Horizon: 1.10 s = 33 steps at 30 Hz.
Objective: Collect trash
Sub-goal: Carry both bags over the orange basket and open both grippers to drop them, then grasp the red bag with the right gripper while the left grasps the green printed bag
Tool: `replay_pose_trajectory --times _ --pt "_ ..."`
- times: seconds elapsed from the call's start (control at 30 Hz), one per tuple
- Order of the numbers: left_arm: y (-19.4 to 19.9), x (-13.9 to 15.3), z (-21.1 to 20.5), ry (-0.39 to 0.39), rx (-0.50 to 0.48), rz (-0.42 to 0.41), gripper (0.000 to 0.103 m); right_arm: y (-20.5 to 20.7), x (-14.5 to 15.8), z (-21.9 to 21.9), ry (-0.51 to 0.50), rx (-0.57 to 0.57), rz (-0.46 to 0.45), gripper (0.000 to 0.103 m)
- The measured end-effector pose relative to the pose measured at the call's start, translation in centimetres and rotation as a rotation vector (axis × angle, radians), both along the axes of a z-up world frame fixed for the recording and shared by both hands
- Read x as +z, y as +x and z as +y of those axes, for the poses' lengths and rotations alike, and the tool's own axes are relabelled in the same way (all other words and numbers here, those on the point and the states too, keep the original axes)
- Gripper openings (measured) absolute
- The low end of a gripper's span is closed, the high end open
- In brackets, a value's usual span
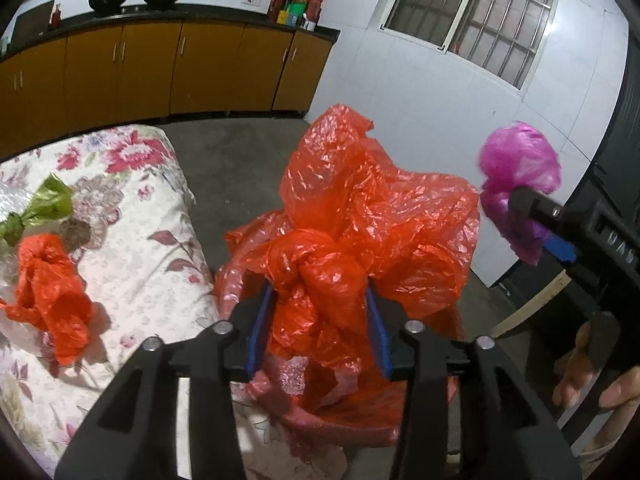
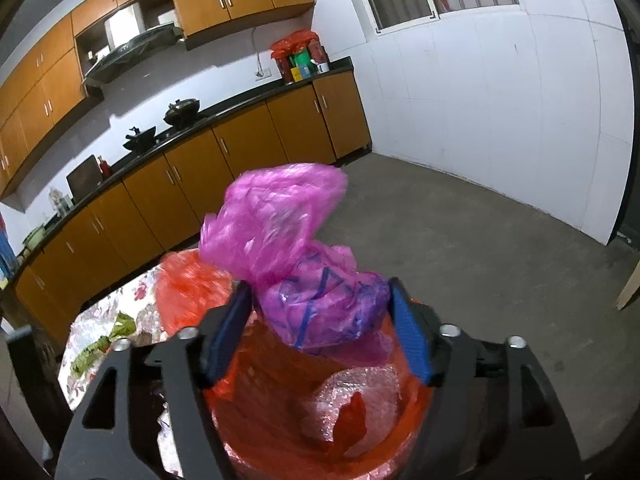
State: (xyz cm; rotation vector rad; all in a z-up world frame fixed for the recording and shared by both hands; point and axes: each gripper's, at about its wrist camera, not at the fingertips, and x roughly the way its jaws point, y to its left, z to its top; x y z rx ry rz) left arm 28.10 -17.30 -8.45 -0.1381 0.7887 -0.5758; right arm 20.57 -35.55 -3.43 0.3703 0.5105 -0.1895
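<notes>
- My left gripper point(image 1: 318, 330) has the knotted red bag point(image 1: 360, 216) between its jaws, bunched end pointing up, over the red-lined bin point(image 2: 320, 432).
- My right gripper point(image 2: 320, 332) brackets the upright pink bag point(image 2: 288, 232) above that bin; I cannot tell whether either grips.

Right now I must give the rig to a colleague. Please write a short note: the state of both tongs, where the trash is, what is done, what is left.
Left tongs: a crumpled red bag sits between the pads, over the red-lined bin.
Right tongs: pads on each side of a pink bag, also above the bin; whether they press it is unclear.
Done: bubble wrap lies in the bin.
Left: drop both bags in, then collect the small red bag and green wrapper from the floral table.
</notes>
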Motion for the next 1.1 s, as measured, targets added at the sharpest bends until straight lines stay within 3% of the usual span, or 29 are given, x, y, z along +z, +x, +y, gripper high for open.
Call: replay_pose_trajectory --times 0.27,0.63,0.9,1.1 --pt "0.4 -1.1 2.1 0.019 0.045 0.028 0.061 -0.4 -0.2 0.3 -0.050 -0.006 0.015 0.085" --pt "-2.6 0.2 9.4 0.181 0.189 -0.121 0.080 -1.4 -0.3 1.5 -0.156 -0.002 0.034 0.093" --pt "-4.4 -1.7 17.9 0.266 0.355 -0.081 0.082 -0.8 -1.0 5.0 -0.201 0.089 0.057 0.093" --pt "-5.6 -2.2 23.9 0.266 0.504 -0.056 0.082 0.1 -1.6 8.8 -0.227 0.179 0.071 0.093"
